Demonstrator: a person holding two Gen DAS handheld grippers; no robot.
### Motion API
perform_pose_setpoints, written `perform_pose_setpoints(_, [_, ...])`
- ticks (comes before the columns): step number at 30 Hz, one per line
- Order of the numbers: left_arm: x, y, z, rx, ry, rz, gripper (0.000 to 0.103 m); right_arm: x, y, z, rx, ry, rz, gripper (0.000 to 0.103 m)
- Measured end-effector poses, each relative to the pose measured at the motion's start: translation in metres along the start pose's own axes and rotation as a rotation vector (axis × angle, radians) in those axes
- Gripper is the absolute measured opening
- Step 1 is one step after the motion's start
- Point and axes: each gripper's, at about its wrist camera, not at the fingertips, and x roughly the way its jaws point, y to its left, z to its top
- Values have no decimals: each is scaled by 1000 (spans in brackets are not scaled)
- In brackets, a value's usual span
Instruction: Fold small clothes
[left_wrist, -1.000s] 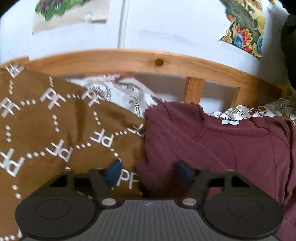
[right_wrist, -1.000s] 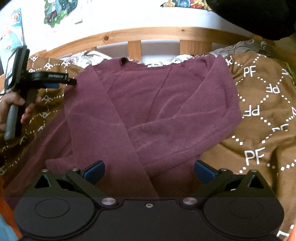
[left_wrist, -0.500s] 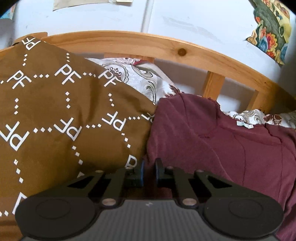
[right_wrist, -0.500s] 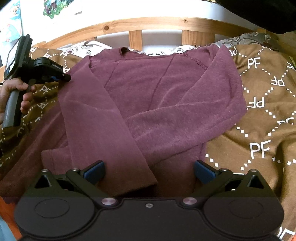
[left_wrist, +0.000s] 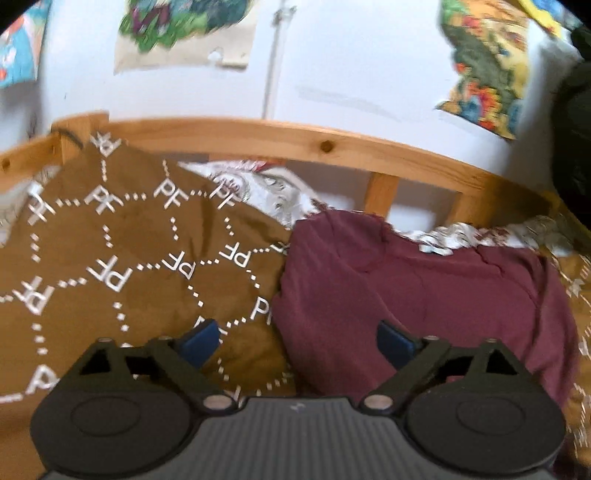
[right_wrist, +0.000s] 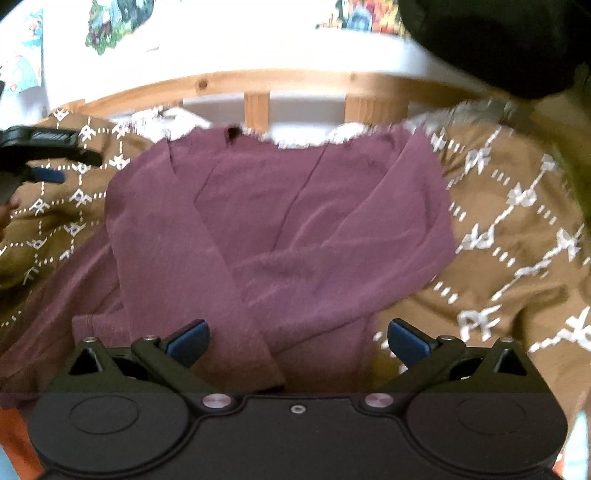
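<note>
A maroon long-sleeved top (right_wrist: 295, 229) lies flat on a brown blanket, both sleeves folded across its body. My right gripper (right_wrist: 297, 341) is open and empty, just above the lower hem and the crossed sleeves. My left gripper (left_wrist: 295, 341) is open and empty, hovering over the top's left shoulder edge (left_wrist: 406, 295), where the top meets the blanket. The left gripper also shows in the right wrist view (right_wrist: 48, 162), off the top's upper left corner.
The brown blanket with white PF lettering (left_wrist: 110, 277) covers the bed around the top (right_wrist: 517, 240). A wooden bed rail (left_wrist: 332, 147) runs behind, with a patterned white sheet (left_wrist: 266, 188) below it. A dark object (right_wrist: 498, 44) hangs at the upper right.
My left gripper shut on the top's shoulder edge, then opened and let it go, drawing back a little. The right gripper stayed open and shifted slightly.
</note>
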Motion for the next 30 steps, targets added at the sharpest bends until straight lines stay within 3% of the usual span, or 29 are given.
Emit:
perform_pose_setpoints(4, [-45, -9, -16, 37, -18, -46, 101, -27, 3, 3, -81, -123, -44, 102])
perform_pose_setpoints(9, [-99, -20, -43, 177, -11, -60, 102, -66, 21, -2, -315, -302, -89, 102])
perform_pose_setpoints(13, [-132, -29, -64, 294, -3, -95, 102, -90, 35, -16, -489, -374, -42, 102])
perform_pose_setpoints(17, [-147, -47, -84, 432, 28, -147, 102, -97, 49, -26, -616, -341, 62, 102])
perform_pose_setpoints(20, [-141, -63, -92, 516, 70, -162, 102, -92, 61, -34, -706, -234, 199, 102])
perform_pose_setpoints(24, [-128, -68, -96, 518, 132, -167, 102, -79, 80, -49, -853, -91, 316, 102])
perform_pose_setpoints(27, [-124, -62, -95, 488, 156, -196, 102, -73, 91, -62, -954, -64, 299, 96])
perform_pose_setpoints(30, [-124, -59, -94, 479, 157, -227, 102, -71, 95, -64, -972, -46, 328, 90])
